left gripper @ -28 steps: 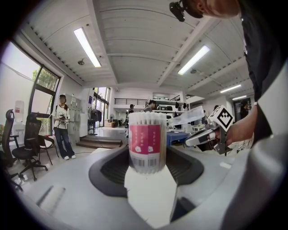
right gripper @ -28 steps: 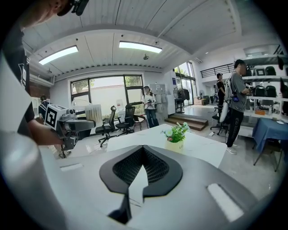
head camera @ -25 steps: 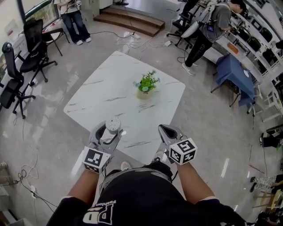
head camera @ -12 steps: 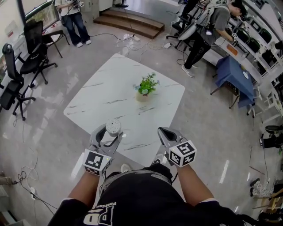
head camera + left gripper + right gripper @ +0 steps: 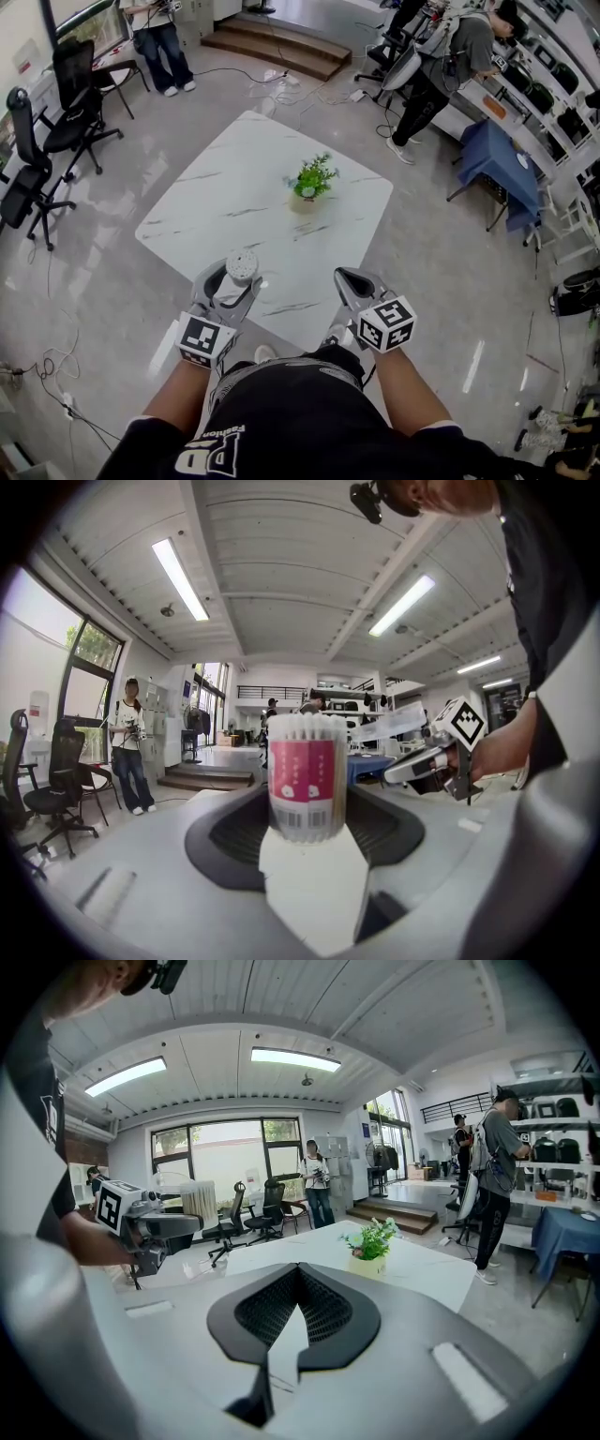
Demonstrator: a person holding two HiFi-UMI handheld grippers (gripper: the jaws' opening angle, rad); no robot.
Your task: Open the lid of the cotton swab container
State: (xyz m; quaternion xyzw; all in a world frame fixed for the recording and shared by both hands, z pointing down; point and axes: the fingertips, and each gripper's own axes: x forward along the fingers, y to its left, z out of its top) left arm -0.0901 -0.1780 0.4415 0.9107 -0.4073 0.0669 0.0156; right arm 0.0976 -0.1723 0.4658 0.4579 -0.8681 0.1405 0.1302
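Note:
A clear round cotton swab container (image 5: 307, 778) with a pink label stands upright between the jaws of my left gripper (image 5: 307, 832), which is shut on its lower part. In the head view the container's white top (image 5: 241, 266) shows above the left gripper (image 5: 228, 287), over the near edge of the white marble table (image 5: 234, 202). My right gripper (image 5: 349, 281) hangs level with it to the right, a hand's width away, jaws shut and empty. From the right gripper view (image 5: 296, 1290) the container (image 5: 198, 1204) appears at the left, held by the other gripper.
A small potted plant (image 5: 310, 181) stands near the table's middle. Black office chairs (image 5: 58, 103) sit at the left, steps (image 5: 277, 42) lie at the back, and people stand at the far left and at benches (image 5: 511, 112) on the right. Cables lie on the floor.

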